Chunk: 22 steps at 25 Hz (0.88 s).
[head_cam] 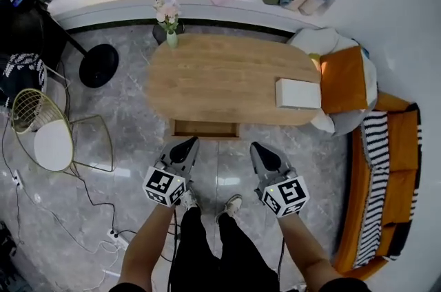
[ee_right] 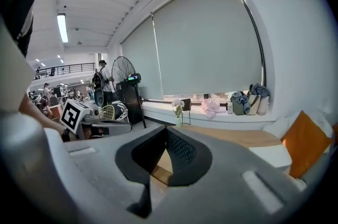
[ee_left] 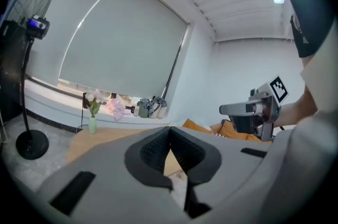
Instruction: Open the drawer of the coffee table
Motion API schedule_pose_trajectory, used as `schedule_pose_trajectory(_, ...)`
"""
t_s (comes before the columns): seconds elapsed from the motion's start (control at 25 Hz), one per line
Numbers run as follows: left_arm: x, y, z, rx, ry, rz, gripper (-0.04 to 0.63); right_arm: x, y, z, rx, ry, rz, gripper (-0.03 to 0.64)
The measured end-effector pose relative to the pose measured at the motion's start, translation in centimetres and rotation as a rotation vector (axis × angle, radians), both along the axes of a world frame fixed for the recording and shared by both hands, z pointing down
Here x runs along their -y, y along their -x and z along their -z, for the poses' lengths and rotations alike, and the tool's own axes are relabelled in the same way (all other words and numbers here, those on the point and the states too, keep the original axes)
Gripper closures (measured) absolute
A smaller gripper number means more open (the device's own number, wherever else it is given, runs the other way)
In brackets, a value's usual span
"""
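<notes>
The grey marble floor [head_cam: 131, 105] lies below both pairs of jaws. An orange, stripe-covered sofa [head_cam: 396, 173] runs along well off to the right of the right-hand jaws. The oval wooden coffee table [head_cam: 227, 77] stands ahead of and below both pairs of jaws, its tabletop spreading wider than the two together. Its drawer [head_cam: 205, 128] stands a little way out from under the tabletop's near edge, with its inside showing; it lies just ahead of the jaw tips, closer to the left pair, and neither pair touches it.

An orange cushion [head_cam: 342, 79] sits ahead and to the right of the right-hand jaws, past the table's end. The left gripper [head_cam: 187, 144] has its jaws pressed together with nothing between them, as its own view confirms [ee_left: 170, 136]. The right gripper [head_cam: 260, 148] likewise has its jaws together and empty [ee_right: 166, 133]. A white box [head_cam: 298, 93] lies on the tabletop ahead of the right-hand jaws. A small vase of flowers [head_cam: 169, 22] stands at the far edge, ahead of the left-hand jaws.
</notes>
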State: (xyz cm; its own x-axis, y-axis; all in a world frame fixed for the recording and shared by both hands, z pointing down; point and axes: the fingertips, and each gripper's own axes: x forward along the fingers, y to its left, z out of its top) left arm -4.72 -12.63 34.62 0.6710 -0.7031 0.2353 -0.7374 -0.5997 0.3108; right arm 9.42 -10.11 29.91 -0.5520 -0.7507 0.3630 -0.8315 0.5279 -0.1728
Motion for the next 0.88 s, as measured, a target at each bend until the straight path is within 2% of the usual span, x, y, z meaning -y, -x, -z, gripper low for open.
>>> schedule_pose_trajectory(0.16,-0.1,0.9,6.0,0.046,-0.093,-0.022,0.588,-0.5,-0.7,4.1,0.017,-0.052,-0.033,0.612)
schedule_pose_trajectory(0.36,-1.7,0.3,13.3,0.072,-0.191,-0.04,0.588,-1.5,-2.8,7.5,0.025,-0.059,-0.082,0.612)
schedule_pose_trajectory(0.48,-2.4,0.4,17.1,0.082,-0.265,-0.047,0.588,-1.3,-3.6,10.4,0.022,-0.122,-0.109,0.612)
schedule_pose_trajectory(0.6,-3.0,0.9,19.8,0.075,-0.308,-0.02,0.588,-0.7,-5.1,13.6,0.01,-0.191,-0.145,0.612)
schedule_pose_trajectory(0.76,-4.2,1.0,23.3,0.068,-0.335,0.02,0.588,-1.4,-7.9,16.3,-0.003,-0.23,-0.186,0.612)
schedule_pose_trajectory(0.88,-4.7,1.6,26.1,0.076,-0.385,0.031,0.588,-1.8,-9.2,17.7,0.001,-0.251,-0.213,0.612)
